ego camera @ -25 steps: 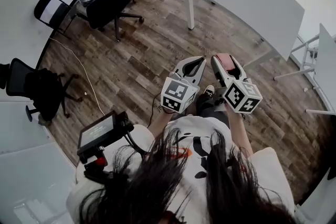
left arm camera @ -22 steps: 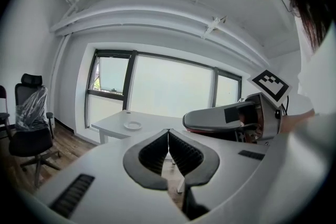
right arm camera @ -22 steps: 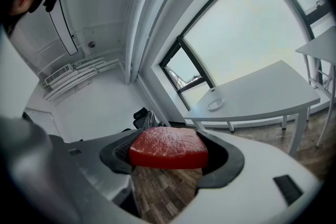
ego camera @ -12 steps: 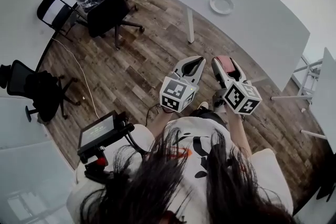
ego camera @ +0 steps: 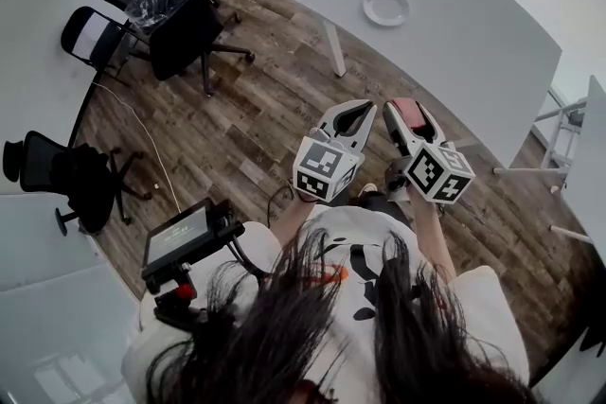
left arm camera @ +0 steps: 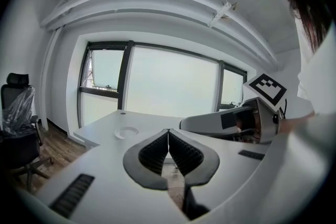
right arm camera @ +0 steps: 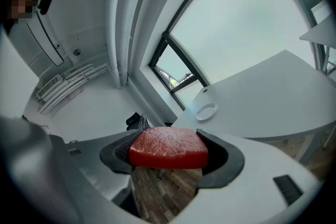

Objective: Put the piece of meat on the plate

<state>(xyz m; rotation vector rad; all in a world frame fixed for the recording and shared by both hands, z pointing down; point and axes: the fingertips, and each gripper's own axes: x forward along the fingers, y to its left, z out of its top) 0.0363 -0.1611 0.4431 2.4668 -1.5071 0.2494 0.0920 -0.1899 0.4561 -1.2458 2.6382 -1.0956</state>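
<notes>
Jaws of the left gripper (left arm camera: 168, 136) are pressed together on nothing, above the wooden floor (ego camera: 256, 109). Beside it, the piece of meat (right arm camera: 168, 147) is pinched flat by the right gripper (ego camera: 408, 112), long axis spanning jaw to jaw, well apart from the plate (ego camera: 386, 7) on the worktop (ego camera: 469, 38)

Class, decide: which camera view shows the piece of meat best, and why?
The right gripper view: the piece of meat sits close and central, clamped in the right tool. The head view shows only a small red patch; the left gripper view barely shows it.
</notes>
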